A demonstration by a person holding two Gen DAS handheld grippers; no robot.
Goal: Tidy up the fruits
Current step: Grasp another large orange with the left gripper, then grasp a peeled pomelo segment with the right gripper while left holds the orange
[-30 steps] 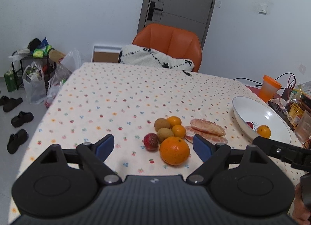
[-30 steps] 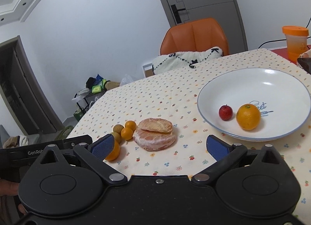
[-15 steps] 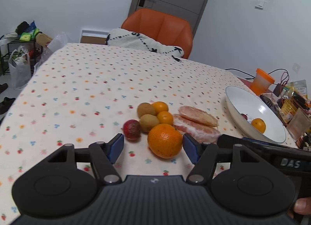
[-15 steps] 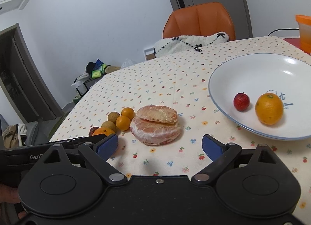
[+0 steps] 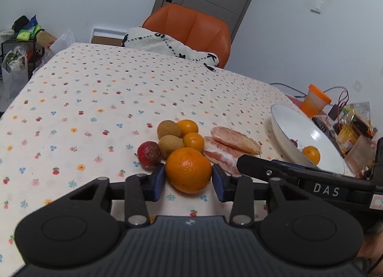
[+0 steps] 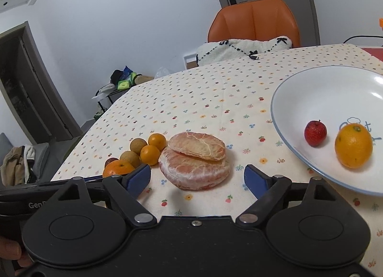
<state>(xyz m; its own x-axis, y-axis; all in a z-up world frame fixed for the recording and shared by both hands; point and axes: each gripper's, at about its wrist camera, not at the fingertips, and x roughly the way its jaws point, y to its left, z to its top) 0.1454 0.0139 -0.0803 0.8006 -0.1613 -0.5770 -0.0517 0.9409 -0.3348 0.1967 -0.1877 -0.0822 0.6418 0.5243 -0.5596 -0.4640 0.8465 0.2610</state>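
L tool (image 5: 188,179) pads touched big orange (image 5: 188,169) at widest girth: firm, round, may roll. R tool (image 6: 197,178) gaped wide, empty, facing soft peeled pomelo (image 6: 195,160).

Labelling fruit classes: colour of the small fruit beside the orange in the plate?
Red, clearest in the right wrist view.

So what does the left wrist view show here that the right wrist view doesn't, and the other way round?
Only the left wrist view shows the left gripper with its blue pads against both sides of the big orange, plus the orange cup and snack packets beyond the plate.

Only the right wrist view shows the right gripper open in front of the peeled pomelo, and the dark doorway.

Both show the pomelo, two small oranges, two brown fruits, the white plate holding a red fruit and an orange, and the orange chair.
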